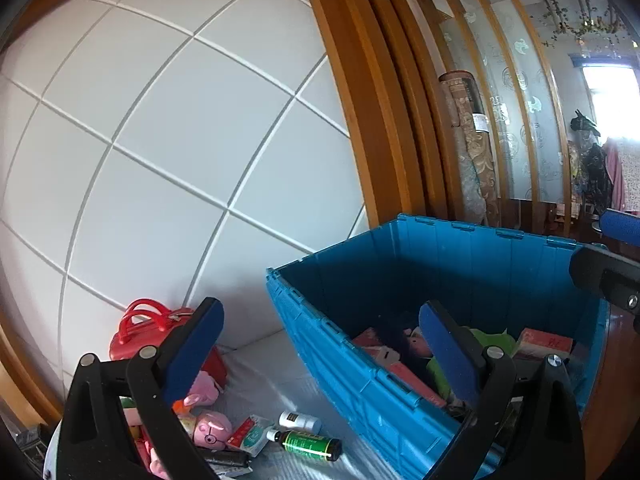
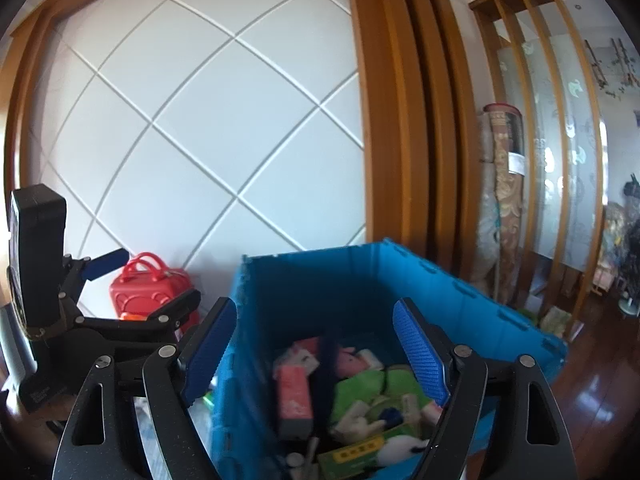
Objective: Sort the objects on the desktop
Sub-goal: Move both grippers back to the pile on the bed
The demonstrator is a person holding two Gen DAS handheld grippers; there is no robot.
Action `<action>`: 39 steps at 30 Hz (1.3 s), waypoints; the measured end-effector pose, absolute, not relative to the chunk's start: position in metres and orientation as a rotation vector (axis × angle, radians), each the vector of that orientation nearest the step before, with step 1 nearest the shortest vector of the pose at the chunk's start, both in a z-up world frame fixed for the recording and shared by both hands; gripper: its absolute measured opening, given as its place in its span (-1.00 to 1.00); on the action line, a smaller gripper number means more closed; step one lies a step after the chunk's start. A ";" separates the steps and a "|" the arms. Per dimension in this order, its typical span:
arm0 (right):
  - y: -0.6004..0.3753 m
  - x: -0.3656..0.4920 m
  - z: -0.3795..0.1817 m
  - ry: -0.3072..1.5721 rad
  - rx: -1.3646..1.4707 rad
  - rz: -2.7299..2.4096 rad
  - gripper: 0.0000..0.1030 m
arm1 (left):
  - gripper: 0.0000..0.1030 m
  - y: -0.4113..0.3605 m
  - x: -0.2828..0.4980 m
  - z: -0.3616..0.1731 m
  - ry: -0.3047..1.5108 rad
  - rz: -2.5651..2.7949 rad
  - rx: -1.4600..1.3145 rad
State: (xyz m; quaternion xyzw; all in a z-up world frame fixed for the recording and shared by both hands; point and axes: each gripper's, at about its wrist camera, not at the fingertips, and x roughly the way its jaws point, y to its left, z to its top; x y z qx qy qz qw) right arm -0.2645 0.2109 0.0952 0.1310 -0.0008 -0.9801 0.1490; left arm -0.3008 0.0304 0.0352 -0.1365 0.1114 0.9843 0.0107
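Note:
A blue plastic crate (image 1: 360, 380) stands on the table with boxes and soft toys inside. My left gripper (image 1: 320, 354) is open and empty, straddling the crate's near left wall. Left of the crate lie a red toy suitcase (image 1: 140, 332), a pink pig plush (image 1: 208, 428), a green bottle (image 1: 312, 446), a small white bottle (image 1: 300, 420) and a packet (image 1: 252, 436). My right gripper (image 2: 316, 354) hangs open and empty over the crate (image 2: 320, 280), above pink boxes (image 2: 294, 396) and a green plush (image 2: 372, 388). The red suitcase (image 2: 148, 292) shows behind the left gripper's fingers (image 2: 108, 262).
A white panelled wall with a wooden frame (image 1: 360, 120) rises right behind the table. A rolled carpet (image 1: 468, 148) leans beside a slatted glass screen at the right. Dark wooden floor (image 2: 592, 392) lies right of the crate.

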 end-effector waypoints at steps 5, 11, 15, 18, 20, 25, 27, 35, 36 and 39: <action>0.162 -0.258 0.089 0.018 0.394 -2.758 0.67 | 0.94 -0.025 -0.282 0.017 0.322 3.123 -0.484; 0.087 -0.250 0.078 0.058 0.437 -2.674 0.68 | 0.94 -0.108 -0.253 -0.005 0.284 3.203 -0.541; 0.035 -0.242 0.064 0.080 0.482 -2.615 0.75 | 0.94 -0.161 -0.231 -0.023 0.278 3.239 -0.591; -0.001 -0.235 0.052 0.088 0.521 -2.581 0.75 | 0.94 -0.199 -0.215 -0.040 0.284 3.243 -0.649; -0.021 -0.230 0.046 0.091 0.537 -2.569 0.75 | 0.94 -0.223 -0.206 -0.050 0.289 3.234 -0.683; -0.060 -0.224 0.030 0.090 0.580 -2.551 0.77 | 0.94 -0.279 -0.192 -0.081 0.345 3.208 -0.784; -0.071 -0.228 0.023 0.099 0.608 -2.546 0.77 | 0.94 -0.298 -0.189 -0.096 0.370 3.186 -0.844; -0.105 -0.258 0.003 0.131 0.655 -2.505 0.77 | 0.94 -0.351 -0.185 -0.153 0.379 3.053 -1.030; -0.108 -0.262 0.002 0.131 0.658 -2.500 0.77 | 0.94 -0.356 -0.187 -0.160 0.378 3.032 -1.048; -0.117 -0.276 -0.002 0.155 0.664 -2.482 0.77 | 0.94 -0.370 -0.197 -0.179 0.400 2.960 -1.129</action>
